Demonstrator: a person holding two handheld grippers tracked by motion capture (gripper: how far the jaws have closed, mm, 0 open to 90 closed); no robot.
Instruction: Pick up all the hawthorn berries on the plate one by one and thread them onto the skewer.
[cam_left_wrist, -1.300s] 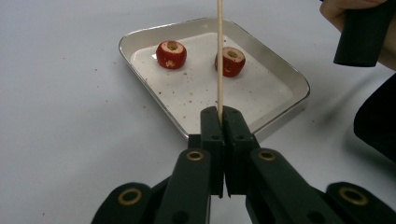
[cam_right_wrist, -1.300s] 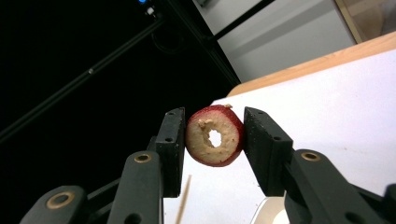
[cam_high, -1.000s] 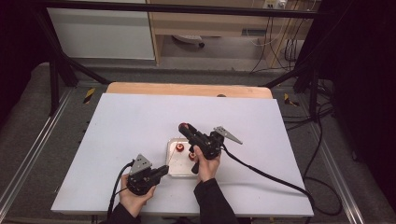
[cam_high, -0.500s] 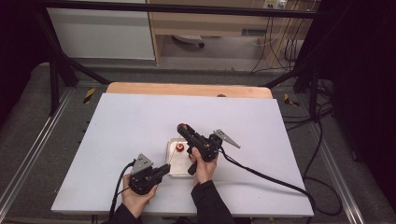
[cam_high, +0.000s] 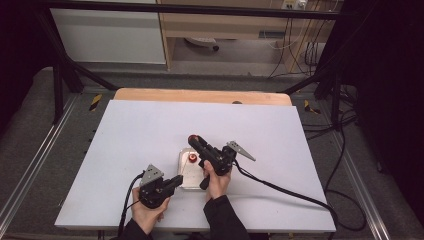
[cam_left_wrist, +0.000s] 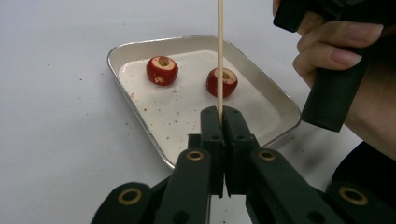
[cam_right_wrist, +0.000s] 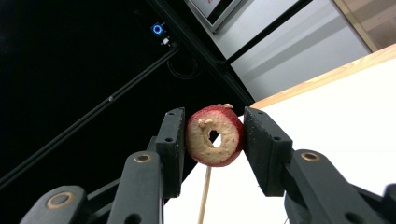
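**Cored fruit held above the skewer, two more waiting in the tray**

The left gripper (cam_left_wrist: 223, 116) stands near the front edge of the white table (cam_high: 125, 140), just left of the metal tray (cam_left_wrist: 275, 100), with its jaws pressed tight on the lower end of a thin wooden skewer (cam_left_wrist: 220, 51) that rises straight up. The right gripper (cam_right_wrist: 212, 140) is lifted over the far side of the tray and tilted upward; its jaws sit at a middling width, clamped on the red sides of a small cored fruit (cam_right_wrist: 215, 135), probably a hawthorn, so that the pale cut face and the hole through its middle are visible. In the right gripper view the skewer shows below the fruit, close to it, though whether its tip has entered the hole cannot be told.

The skewer shaft, as far as the left gripper view shows it, is bare, so no fruit appears to be threaded down yet. Judging from this, the work is at an early stage: the first piece is picked up and brought to the stick, and pushing it down is still to come. Left in the tray are two more cored red fruits, one toward its far left (cam_left_wrist: 162, 70) and one just behind the skewer (cam_left_wrist: 227, 82), lying apart among red crumbs. Each would need picking up and threading in turn.
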